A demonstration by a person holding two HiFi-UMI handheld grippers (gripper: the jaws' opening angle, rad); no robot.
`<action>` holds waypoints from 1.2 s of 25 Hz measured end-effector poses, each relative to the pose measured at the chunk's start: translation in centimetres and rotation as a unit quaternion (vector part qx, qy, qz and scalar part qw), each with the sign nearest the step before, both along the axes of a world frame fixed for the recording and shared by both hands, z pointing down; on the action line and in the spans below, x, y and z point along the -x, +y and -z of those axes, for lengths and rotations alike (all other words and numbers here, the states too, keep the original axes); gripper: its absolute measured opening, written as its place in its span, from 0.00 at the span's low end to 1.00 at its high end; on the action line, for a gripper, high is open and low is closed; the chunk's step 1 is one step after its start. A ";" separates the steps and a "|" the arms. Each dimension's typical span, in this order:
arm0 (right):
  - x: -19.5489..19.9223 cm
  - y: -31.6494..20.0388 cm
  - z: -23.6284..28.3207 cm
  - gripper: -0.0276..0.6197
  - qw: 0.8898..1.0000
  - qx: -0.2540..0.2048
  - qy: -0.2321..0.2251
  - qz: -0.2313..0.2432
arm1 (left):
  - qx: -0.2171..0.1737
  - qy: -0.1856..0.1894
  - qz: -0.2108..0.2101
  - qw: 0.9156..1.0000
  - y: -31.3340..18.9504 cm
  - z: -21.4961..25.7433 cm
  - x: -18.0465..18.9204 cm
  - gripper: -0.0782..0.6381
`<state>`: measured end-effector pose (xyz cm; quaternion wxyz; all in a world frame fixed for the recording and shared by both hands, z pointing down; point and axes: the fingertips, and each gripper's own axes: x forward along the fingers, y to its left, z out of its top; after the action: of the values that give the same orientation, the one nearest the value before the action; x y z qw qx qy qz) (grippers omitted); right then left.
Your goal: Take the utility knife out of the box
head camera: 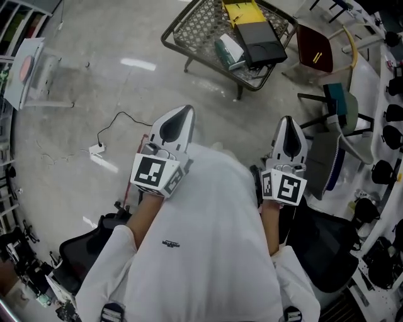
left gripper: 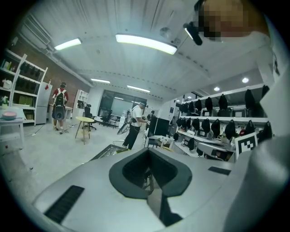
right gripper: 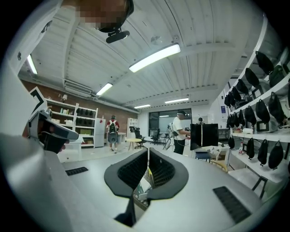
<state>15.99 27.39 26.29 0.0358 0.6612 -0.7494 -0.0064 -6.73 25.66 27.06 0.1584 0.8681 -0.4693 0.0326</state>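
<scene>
Our left tongs [head camera: 184, 112] and right tongs [head camera: 288, 121]: closed, empty.
Box [head camera: 259, 39] on bench [head camera: 201, 25] ahead; knife unseen, probably light, stiff; we'd grip its handle.

Open floor [head camera: 113, 75] ahead-left — mesh table [head camera: 189, 28], chairs [head camera: 315, 50] crowd the right.

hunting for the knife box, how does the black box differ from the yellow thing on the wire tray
The black box is dark and looks larger; the yellow thing is bright and smaller. The black box lies near the wire tray's middle; the yellow thing lies beyond it, at the picture's top edge. Both lie flat on it.
</scene>
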 end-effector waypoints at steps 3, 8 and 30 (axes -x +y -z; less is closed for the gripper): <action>0.0 -1.9 -0.5 0.05 1.000 0.004 -0.008 0.003 | -0.003 -0.010 0.003 1.000 -1.6 -0.2 0.1 0.11; 1.5 -6.9 -1.3 0.05 1.000 0.009 -0.014 0.005 | 0.010 -0.010 0.003 1.000 -6.1 -1.6 0.9 0.11; 8.4 -35.4 -1.2 0.05 0.997 0.054 -0.004 -0.050 | 0.007 -0.003 -0.082 0.997 -38.5 -0.3 6.5 0.11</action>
<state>7.60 -8.03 27.49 0.0684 0.6953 -0.7144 0.0385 -13.26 -12.80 27.35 0.1599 0.9024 -0.3968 0.0514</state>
